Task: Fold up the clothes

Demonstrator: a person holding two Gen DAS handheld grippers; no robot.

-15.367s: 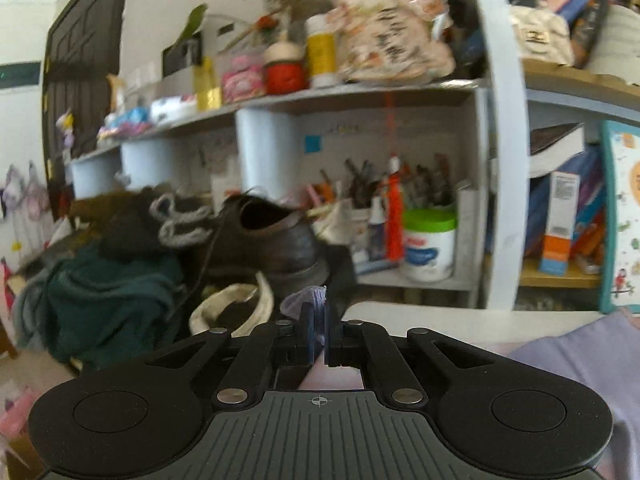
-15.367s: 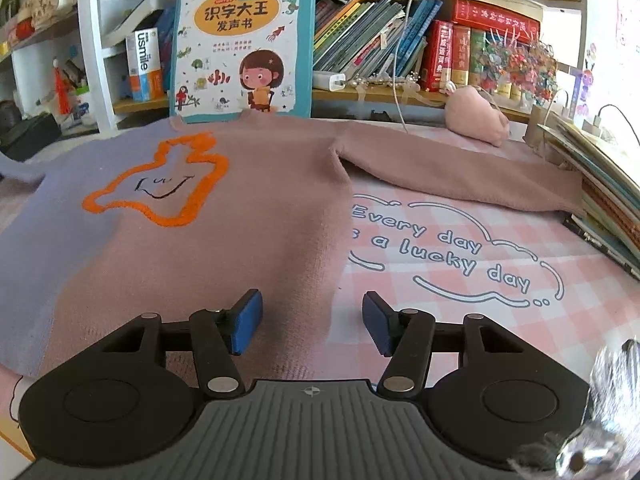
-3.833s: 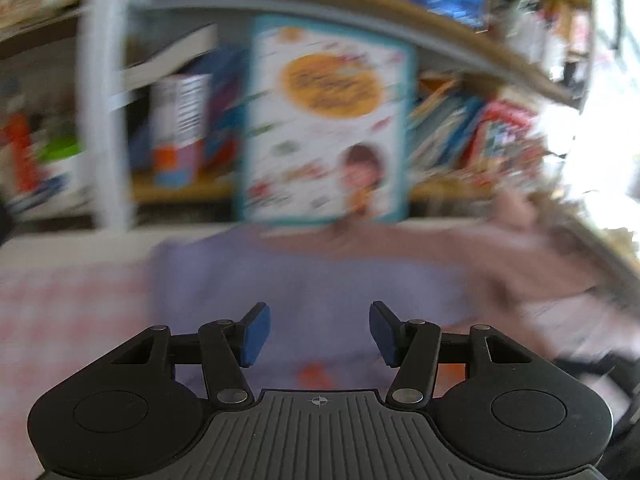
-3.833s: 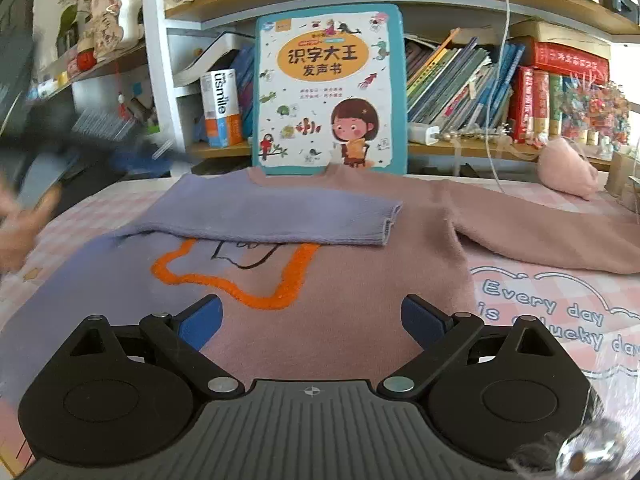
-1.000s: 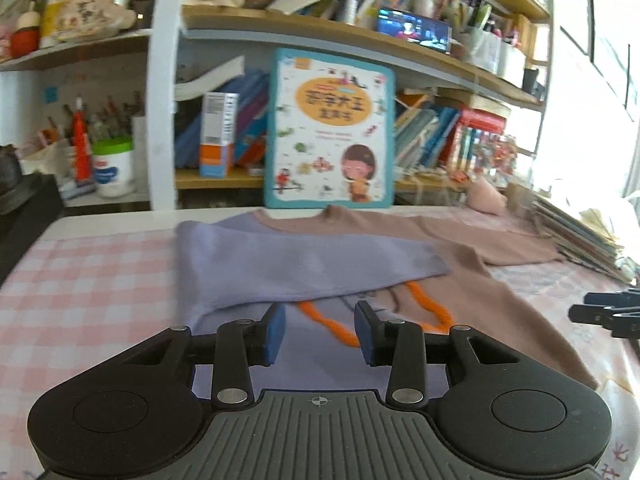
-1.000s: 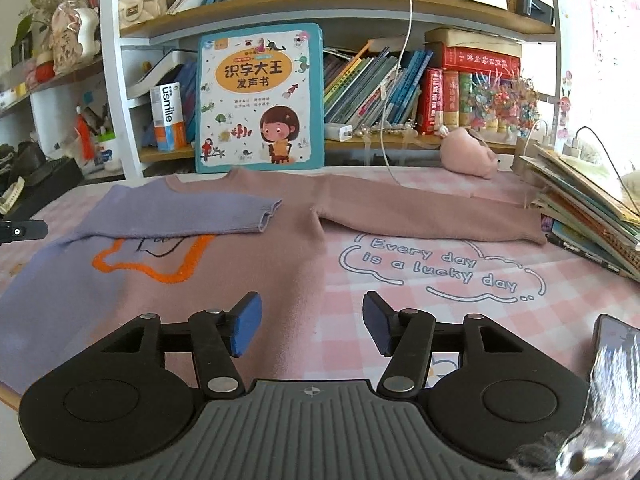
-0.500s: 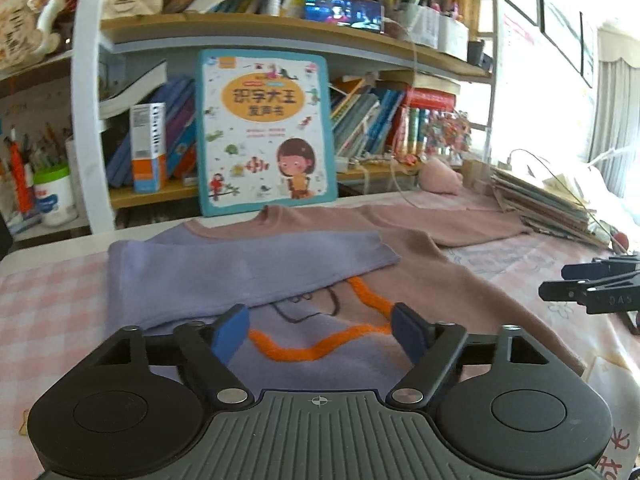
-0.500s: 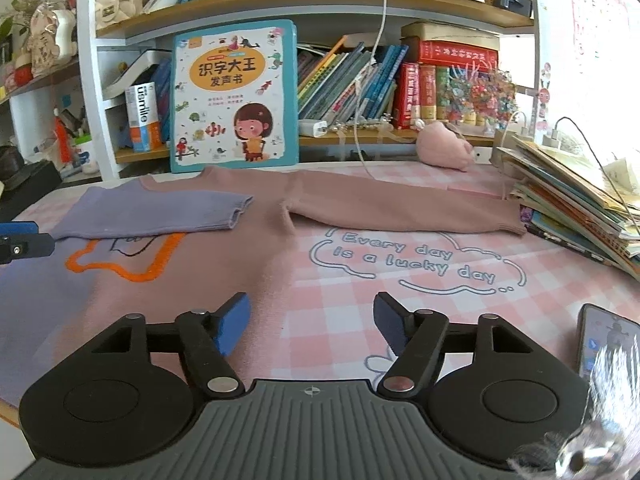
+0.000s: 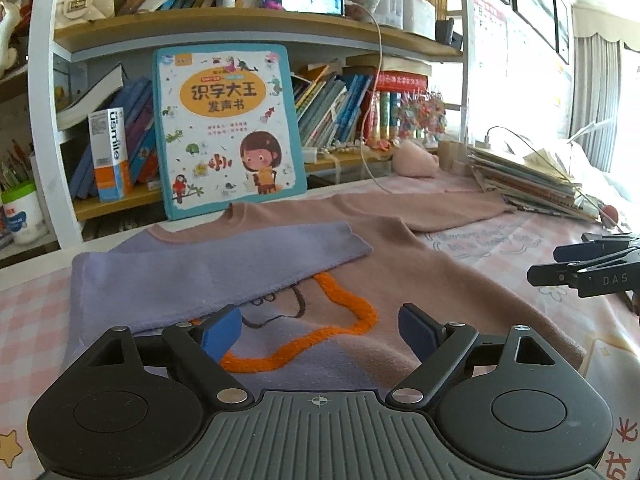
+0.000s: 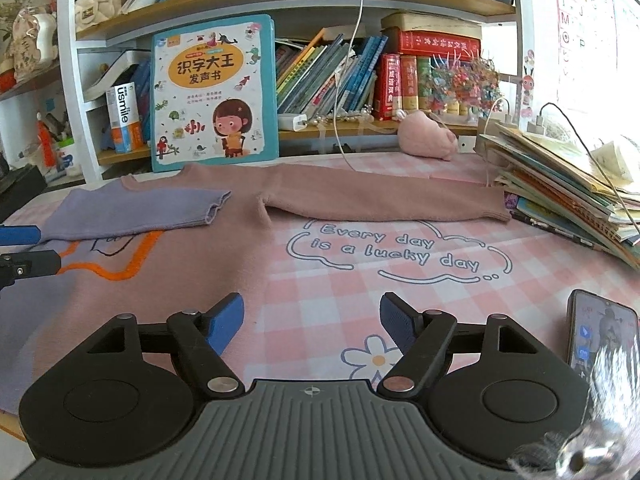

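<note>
Surface (image 10: pixel 400 280): pink check cloth.
Sweater (image 9: pixel 420 272): flat at the surface's left, neck toward the back edge; pink and lilac, lilac sleeve (image 9: pixel 208 264) folded across the chest, pink sleeve (image 10: pixel 380 200) stretched right.
Left hand-held gripper (image 9: pixel 320 330): opening, empty.
Right hand-held gripper (image 10: pixel 312 320): opening, empty.

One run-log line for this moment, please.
stage: sleeves | purple sleeve: folded in | pink sleeve: out flat | left hand-held gripper: opening, empty | right hand-held gripper: opening, empty

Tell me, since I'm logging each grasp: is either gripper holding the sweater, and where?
Nothing is held. Both the left gripper and right gripper have opening jaws, empty above the sweater.
</note>
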